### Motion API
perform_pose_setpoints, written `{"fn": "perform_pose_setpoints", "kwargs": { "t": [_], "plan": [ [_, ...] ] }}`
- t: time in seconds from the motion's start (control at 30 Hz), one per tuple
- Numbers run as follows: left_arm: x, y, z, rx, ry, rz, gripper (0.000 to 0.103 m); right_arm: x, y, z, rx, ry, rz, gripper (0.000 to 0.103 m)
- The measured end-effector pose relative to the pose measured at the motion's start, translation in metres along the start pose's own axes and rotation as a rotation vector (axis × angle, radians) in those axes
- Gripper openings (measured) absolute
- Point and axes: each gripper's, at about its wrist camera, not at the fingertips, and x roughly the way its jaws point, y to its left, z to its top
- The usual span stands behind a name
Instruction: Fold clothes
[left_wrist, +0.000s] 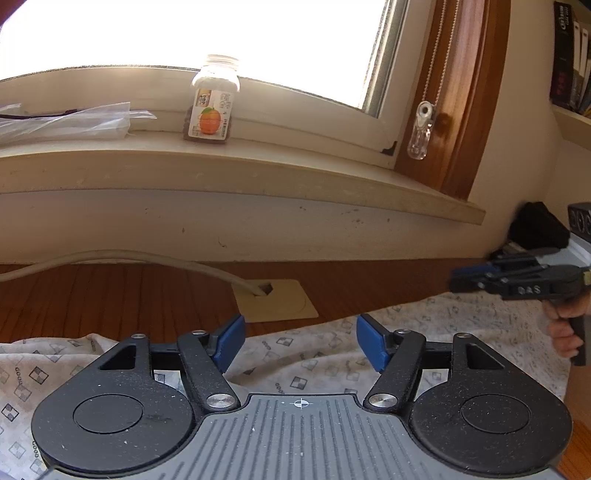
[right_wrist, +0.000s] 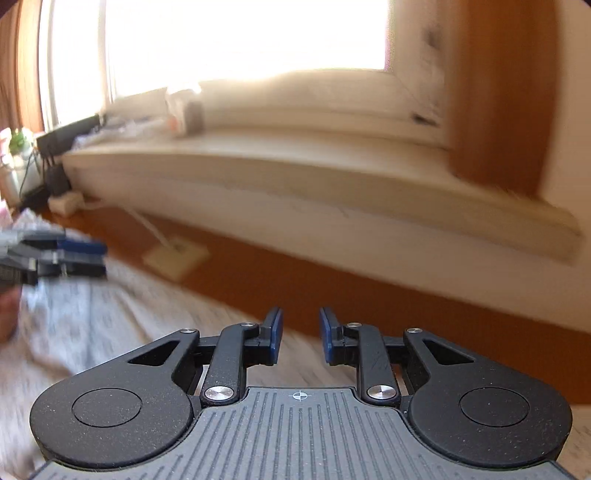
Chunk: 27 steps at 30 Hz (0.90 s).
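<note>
A white garment (left_wrist: 317, 354) printed with small grey squares lies spread on the brown wooden table (left_wrist: 122, 291). My left gripper (left_wrist: 301, 341) hovers over its far edge, open, with nothing between the blue pads. My right gripper (left_wrist: 465, 282) shows side-on at the right of the left wrist view, held by a hand (left_wrist: 565, 321) above the cloth. The right wrist view is blurred: my right gripper (right_wrist: 301, 334) stands open with a narrower gap over the garment (right_wrist: 92, 314). The left gripper (right_wrist: 85, 254) appears at that view's left edge.
A cream windowsill (left_wrist: 236, 162) runs along the wall behind the table, with a juice bottle (left_wrist: 212, 107) and plastic wrapping (left_wrist: 70, 122) on it. A grey cable (left_wrist: 147, 260) enters a beige floor plate (left_wrist: 277, 299) in the table. A blind cord weight (left_wrist: 421, 129) hangs right.
</note>
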Motion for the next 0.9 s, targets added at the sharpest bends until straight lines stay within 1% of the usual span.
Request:
{"fn": "perform_pose_setpoints", "kwargs": {
  "t": [0.07, 0.13, 0.17, 0.27, 0.37, 0.4, 0.47, 0.5, 0.57, 0.67, 0.7, 0.73, 0.83, 0.9],
  "plan": [
    [0.0, -0.001, 0.0, 0.004, -0.001, 0.0, 0.071, -0.006, -0.012, -0.012, -0.017, 0.045, -0.003, 0.024],
    [0.0, -0.001, 0.0, 0.004, 0.002, -0.002, 0.071, -0.006, -0.017, -0.022, -0.043, 0.083, -0.027, 0.024],
    [0.001, -0.001, 0.0, 0.003, 0.004, -0.002, 0.071, -0.004, -0.02, -0.026, -0.046, 0.075, -0.038, 0.024],
    [0.001, 0.001, 0.0, -0.004, 0.006, -0.004, 0.071, 0.0, -0.035, -0.028, 0.024, 0.035, -0.085, 0.025],
    [0.001, 0.001, 0.0, -0.007, 0.006, -0.007, 0.071, 0.004, -0.046, -0.029, 0.065, -0.003, -0.126, 0.025],
    [0.001, 0.002, 0.0, -0.006, 0.005, -0.008, 0.071, 0.004, -0.047, -0.029, 0.068, -0.003, -0.133, 0.025],
    [0.001, 0.002, 0.0, -0.004, 0.005, -0.01, 0.072, -0.002, -0.049, -0.029, 0.086, -0.004, -0.178, 0.025],
    [0.001, 0.002, 0.0, -0.003, 0.005, -0.011, 0.072, -0.011, -0.053, -0.03, 0.112, -0.03, -0.177, 0.026],
    [0.0, 0.001, 0.0, 0.0, 0.001, -0.011, 0.073, -0.029, -0.063, -0.033, 0.144, -0.07, -0.168, 0.031],
    [-0.002, 0.002, 0.0, -0.005, -0.008, -0.013, 0.073, -0.046, -0.063, -0.045, 0.116, -0.048, -0.181, 0.039],
    [-0.002, 0.002, 0.0, -0.006, -0.008, -0.011, 0.073, -0.048, -0.063, -0.049, 0.114, -0.044, -0.179, 0.044],
    [-0.002, 0.002, 0.0, -0.006, -0.011, -0.007, 0.073, -0.05, -0.063, -0.053, 0.113, -0.04, -0.177, 0.047],
    [-0.007, 0.0, 0.002, 0.006, -0.034, 0.018, 0.074, -0.05, -0.062, -0.062, 0.102, -0.038, -0.194, 0.048],
    [-0.015, 0.0, 0.004, 0.031, -0.047, 0.045, 0.074, -0.047, -0.059, -0.061, 0.089, -0.033, -0.198, 0.048]
  ]
}}
